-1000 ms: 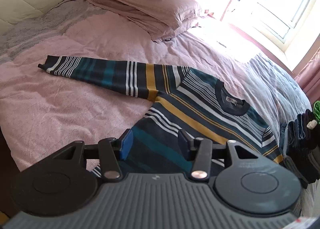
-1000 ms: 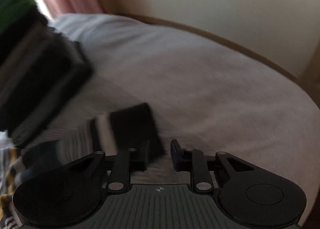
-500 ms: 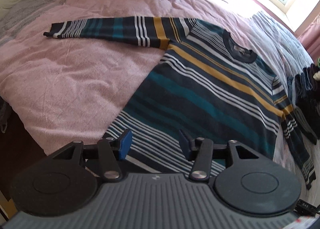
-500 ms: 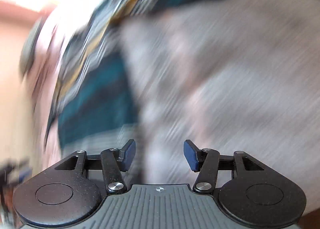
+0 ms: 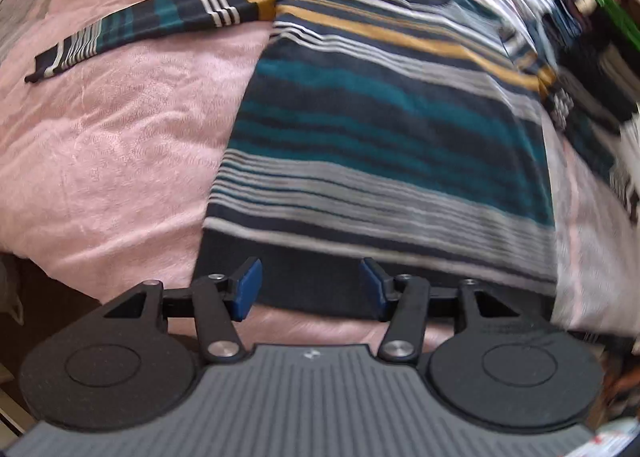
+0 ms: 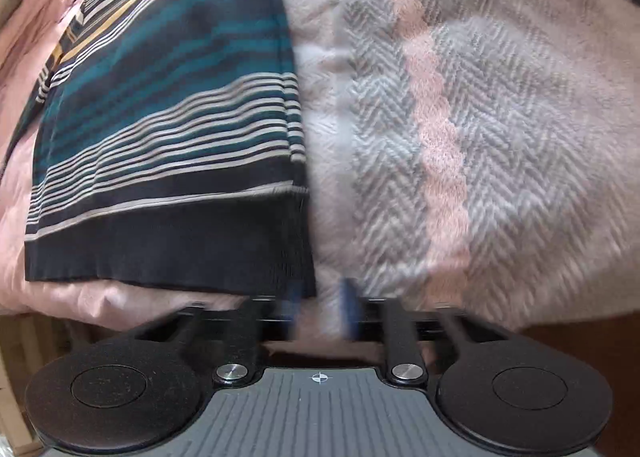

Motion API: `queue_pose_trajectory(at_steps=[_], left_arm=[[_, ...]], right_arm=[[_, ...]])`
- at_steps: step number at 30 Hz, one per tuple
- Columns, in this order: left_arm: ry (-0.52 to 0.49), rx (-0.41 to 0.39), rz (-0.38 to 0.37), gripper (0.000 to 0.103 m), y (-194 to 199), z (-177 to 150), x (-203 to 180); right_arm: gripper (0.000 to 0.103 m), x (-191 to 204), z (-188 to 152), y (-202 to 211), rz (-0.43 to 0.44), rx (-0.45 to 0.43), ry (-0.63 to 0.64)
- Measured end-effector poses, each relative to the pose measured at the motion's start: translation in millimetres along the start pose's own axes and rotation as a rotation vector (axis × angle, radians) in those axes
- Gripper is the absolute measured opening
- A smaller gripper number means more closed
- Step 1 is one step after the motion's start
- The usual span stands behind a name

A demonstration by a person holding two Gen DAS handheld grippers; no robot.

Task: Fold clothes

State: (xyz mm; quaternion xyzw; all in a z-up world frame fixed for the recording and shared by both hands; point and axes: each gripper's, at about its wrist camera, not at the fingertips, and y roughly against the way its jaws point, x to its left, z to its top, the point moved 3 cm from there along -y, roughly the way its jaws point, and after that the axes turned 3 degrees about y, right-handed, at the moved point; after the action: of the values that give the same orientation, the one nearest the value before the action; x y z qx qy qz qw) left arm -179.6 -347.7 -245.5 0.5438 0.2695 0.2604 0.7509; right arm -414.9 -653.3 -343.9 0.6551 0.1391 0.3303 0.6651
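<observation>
Your striped knit sweater, banded in navy, teal, white and mustard, lies flat on the pink textured bedspread with its dark hem along the near edge of the bed. One sleeve stretches out straight toward the left side of the bed; the collar points to the far edge.

Your left gripper hangs over the middle of that hem with its jaws wide apart; the blue pads have nothing between them, and you cannot tell from this view whether they touch the cloth.

Your right gripper sits at the hem's right-hand corner, at the near edge of the bed. Its fingers are blurred, with a narrow gap showing between them; the left one lies against the corner of the hem, but you cannot tell whether the jaws have caught the fabric. To the right of the sweater the bedspread gives way to a grey and pink herringbone blanket.

At the right side of the bed, beyond the sweater's other sleeve, a blurred pile of dark clothes rests.
</observation>
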Motion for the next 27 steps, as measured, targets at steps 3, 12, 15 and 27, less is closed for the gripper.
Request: queue_pose_trajectory(at_steps=[3,12,15,27], left_arm=[[-0.046,0.009,0.008,0.049,10.5,-9.8,10.4],[-0.148,-0.137,-0.038,0.054,85.5,-20.1,18.2],[-0.173,-0.197,-0.04,0.057,113.4,-20.6,13.0],[-0.208,-0.299,0.003,0.073,172.3,-56.4,-5.9]], right_arm=[[0.055,21.9,-7.3,39.3,0.003,-0.13,-0.036],[0.058,146.2,-20.7,122.2,0.053,-0.276,0.046],[0.058,176.7,-27.4,144.2,0.026,-0.305,0.114],[0.058,199.6,-55.4,188.4,0.015,-0.374,0.237]])
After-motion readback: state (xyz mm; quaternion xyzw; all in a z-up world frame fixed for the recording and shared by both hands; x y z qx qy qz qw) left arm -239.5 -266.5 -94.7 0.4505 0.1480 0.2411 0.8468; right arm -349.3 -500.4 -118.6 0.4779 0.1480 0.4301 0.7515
